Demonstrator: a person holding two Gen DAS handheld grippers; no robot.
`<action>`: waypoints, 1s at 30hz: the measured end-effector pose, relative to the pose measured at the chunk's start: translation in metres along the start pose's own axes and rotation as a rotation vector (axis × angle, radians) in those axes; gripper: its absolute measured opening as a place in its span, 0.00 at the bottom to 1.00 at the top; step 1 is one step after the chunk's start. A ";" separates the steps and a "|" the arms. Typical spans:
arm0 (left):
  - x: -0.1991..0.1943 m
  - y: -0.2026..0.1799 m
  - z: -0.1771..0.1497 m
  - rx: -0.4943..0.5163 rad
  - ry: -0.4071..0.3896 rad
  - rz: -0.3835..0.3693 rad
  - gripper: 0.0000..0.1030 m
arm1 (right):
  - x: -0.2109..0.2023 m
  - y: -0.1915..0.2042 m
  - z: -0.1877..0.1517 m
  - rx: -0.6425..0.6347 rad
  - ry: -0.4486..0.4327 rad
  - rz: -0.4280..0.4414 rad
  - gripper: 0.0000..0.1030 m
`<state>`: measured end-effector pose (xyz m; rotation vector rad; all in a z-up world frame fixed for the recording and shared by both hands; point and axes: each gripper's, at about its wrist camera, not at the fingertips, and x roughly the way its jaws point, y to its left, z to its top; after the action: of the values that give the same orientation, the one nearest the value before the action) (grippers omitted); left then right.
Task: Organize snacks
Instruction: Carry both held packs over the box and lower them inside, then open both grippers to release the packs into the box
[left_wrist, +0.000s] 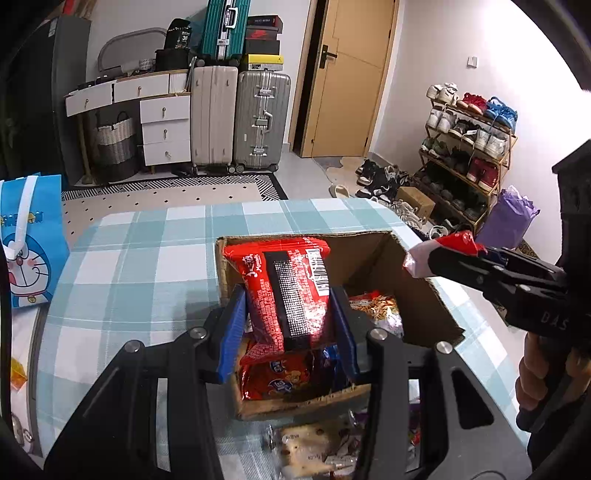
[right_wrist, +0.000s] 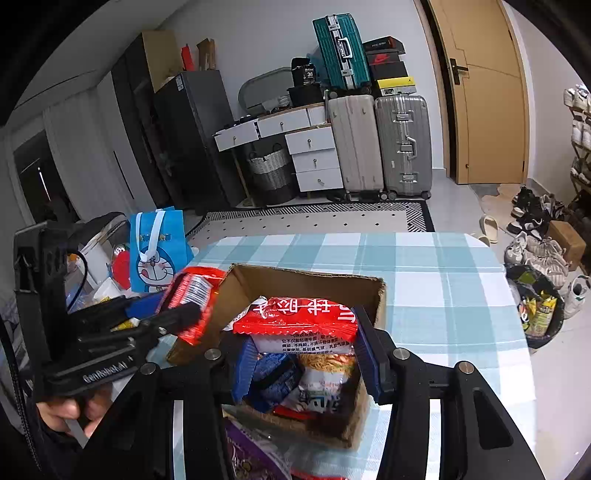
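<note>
An open cardboard box (left_wrist: 373, 254) stands on the checked tablecloth, with several snack packs inside; it also shows in the right wrist view (right_wrist: 306, 280). My left gripper (left_wrist: 291, 314) is shut on a red noodle packet (left_wrist: 288, 284) and holds it upright over the box's left side; that gripper and packet (right_wrist: 192, 302) also show at the left of the right wrist view. My right gripper (right_wrist: 303, 350) is shut on a red-and-white snack packet (right_wrist: 295, 317) above the box. In the left wrist view it (left_wrist: 443, 254) comes in from the right over the box's right rim.
Loose snack packs (left_wrist: 314, 450) lie on the table in front of the box. A blue Doraemon bag (left_wrist: 29, 240) stands at the table's left edge. Suitcases, white drawers, a door and a shoe rack (left_wrist: 469, 147) line the room beyond. A bin (right_wrist: 539, 314) sits right of the table.
</note>
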<state>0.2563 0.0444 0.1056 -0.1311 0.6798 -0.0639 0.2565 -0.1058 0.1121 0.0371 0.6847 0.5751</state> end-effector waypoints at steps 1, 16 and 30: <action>0.006 -0.002 0.000 0.001 0.004 -0.002 0.40 | 0.004 0.000 0.001 -0.001 -0.001 0.002 0.46; 0.063 -0.006 -0.005 0.021 0.042 -0.003 0.40 | 0.045 0.004 0.001 -0.004 0.005 0.030 0.46; 0.099 -0.007 -0.009 0.017 0.082 0.033 0.40 | 0.063 -0.003 0.003 0.037 0.020 0.004 0.47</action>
<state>0.3269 0.0266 0.0381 -0.1018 0.7634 -0.0434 0.2992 -0.0761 0.0769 0.0670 0.7147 0.5670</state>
